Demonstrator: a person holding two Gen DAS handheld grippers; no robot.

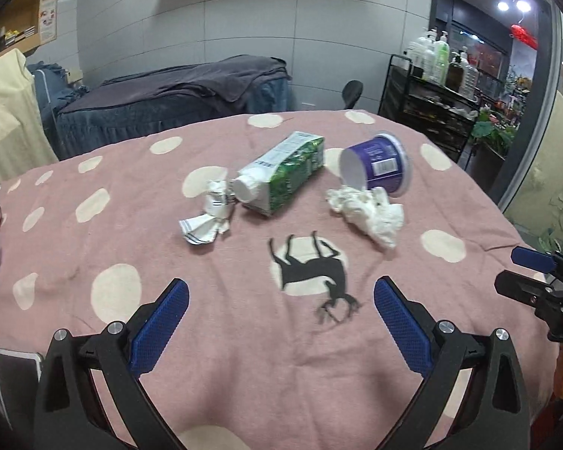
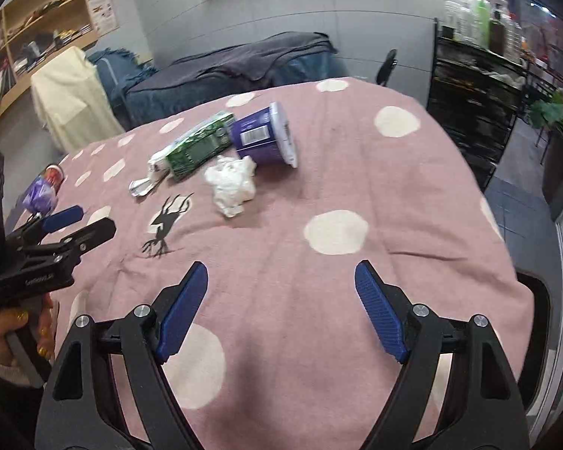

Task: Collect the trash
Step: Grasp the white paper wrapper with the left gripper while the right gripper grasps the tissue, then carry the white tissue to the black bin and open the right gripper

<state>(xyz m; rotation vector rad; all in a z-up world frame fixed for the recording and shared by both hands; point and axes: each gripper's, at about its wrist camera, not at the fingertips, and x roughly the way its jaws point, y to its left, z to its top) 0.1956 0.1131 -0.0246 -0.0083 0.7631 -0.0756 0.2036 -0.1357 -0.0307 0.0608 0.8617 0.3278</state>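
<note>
Ahead of your grippers: trash lies well beyond both
Tissue wad (image 2: 232,183): beside purple cup (image 2: 264,137) — touching
Left gripper (image 1: 281,322): jaws apart, empty
Right gripper (image 2: 281,307): jaws apart — empty

The near half of the pink spotted cloth (image 1: 244,356) lies bare, leaving open room ahead of both sets of fingers. Farther back, a green carton (image 1: 285,172), a tipped purple cup (image 1: 379,163), a white tissue wad (image 1: 371,213) and a crumpled wrapper (image 1: 210,217) cluster closely, with narrow gaps between them. The cloth's right side is clear.
</note>
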